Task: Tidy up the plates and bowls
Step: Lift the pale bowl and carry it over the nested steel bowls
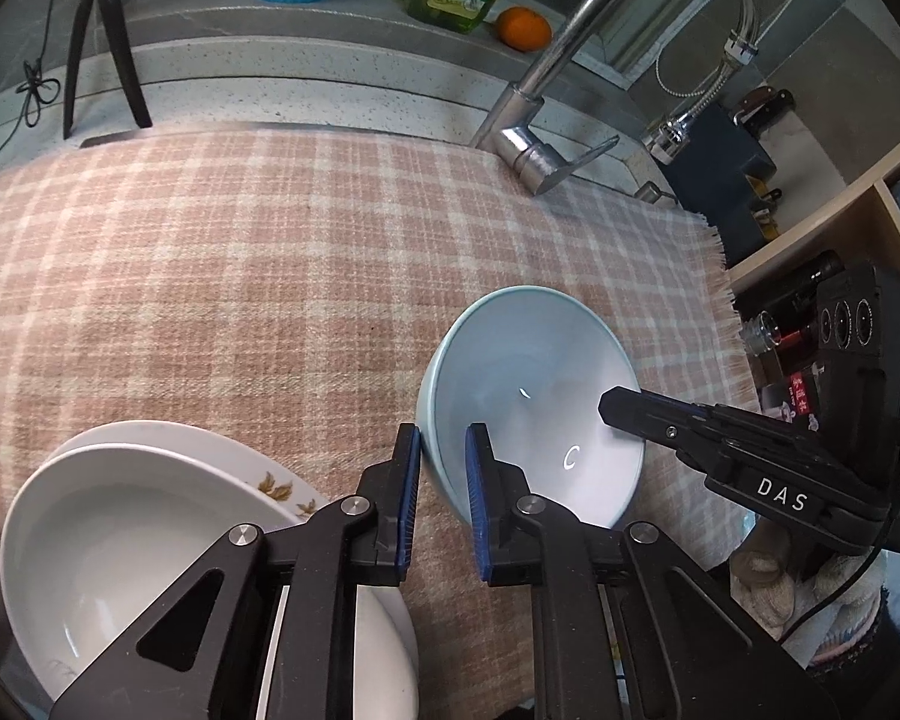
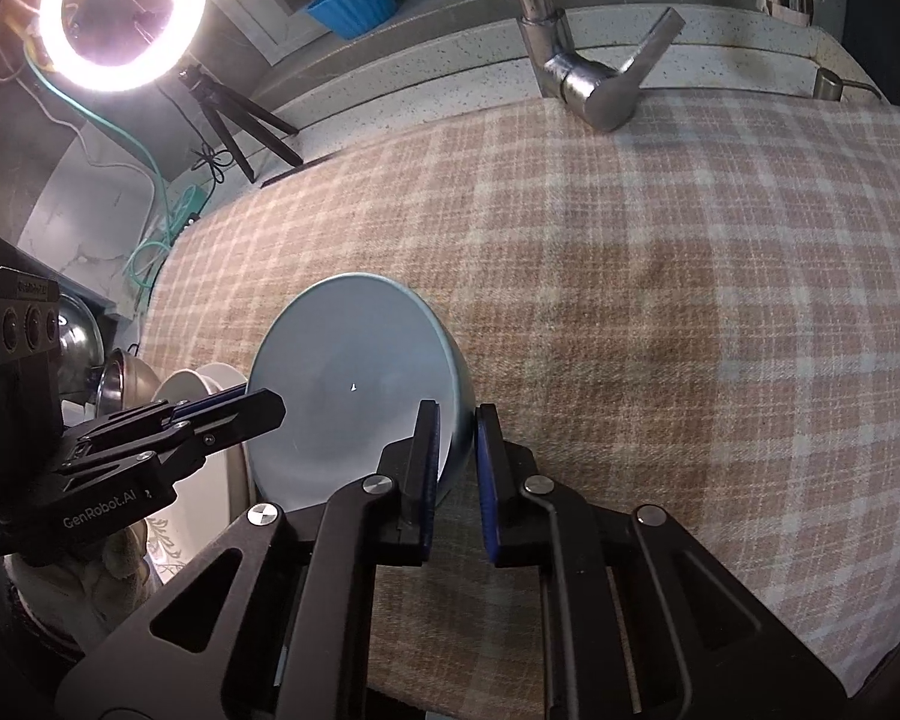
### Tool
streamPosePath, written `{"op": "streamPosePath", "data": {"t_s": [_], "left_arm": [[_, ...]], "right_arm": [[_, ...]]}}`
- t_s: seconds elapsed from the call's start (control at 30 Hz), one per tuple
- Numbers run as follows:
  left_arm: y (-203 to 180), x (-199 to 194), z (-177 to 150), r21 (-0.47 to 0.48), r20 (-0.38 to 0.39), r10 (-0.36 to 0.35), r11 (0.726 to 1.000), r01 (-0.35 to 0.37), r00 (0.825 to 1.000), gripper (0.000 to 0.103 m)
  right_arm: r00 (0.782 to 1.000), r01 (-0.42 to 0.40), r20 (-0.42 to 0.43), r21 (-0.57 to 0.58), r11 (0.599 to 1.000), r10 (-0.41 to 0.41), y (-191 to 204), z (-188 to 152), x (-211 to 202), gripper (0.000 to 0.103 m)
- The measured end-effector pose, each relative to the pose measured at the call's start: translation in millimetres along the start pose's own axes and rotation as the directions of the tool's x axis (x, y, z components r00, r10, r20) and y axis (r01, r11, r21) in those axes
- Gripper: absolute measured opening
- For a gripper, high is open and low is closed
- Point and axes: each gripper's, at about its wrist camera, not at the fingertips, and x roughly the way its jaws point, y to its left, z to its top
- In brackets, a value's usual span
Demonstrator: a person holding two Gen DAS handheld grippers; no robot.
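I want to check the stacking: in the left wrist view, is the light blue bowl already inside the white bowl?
No, the light blue bowl stands apart from the white bowl, tilted over the checked cloth.

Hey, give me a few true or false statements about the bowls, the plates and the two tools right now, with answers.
1. The light blue bowl is tilted on its side. True.
2. Both tools grip its rim: left tool, right tool. True.
3. The white bowl is stacked inside the blue one. False: it sits apart, on a leaf-patterned plate.
4. The plaid cloth is green. False: pinkish-brown and white.
5. An orange sits behind the faucet. True.
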Motion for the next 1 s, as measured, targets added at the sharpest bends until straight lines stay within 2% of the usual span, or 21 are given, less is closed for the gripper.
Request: {"op": "streamPosePath", "data": {"t_s": [0.5,1.0], "left_arm": [[25.9,-68.2,-9.9,-0.049,0.115,0.005,0.999,0.001,0.993,0.013],[96.8,-145.4,-39.0,-0.173,0.22,0.066,0.985,-0.028,0.973,0.013]], "right_arm": [[0.997,-0.053,0.051,-0.107,0.993,0.059,67.5,8.1,-27.6,0.012],[0.99,-0.133,0.019,-0.259,0.957,0.143,180.8,6.6,-14.4,0.012]]}}
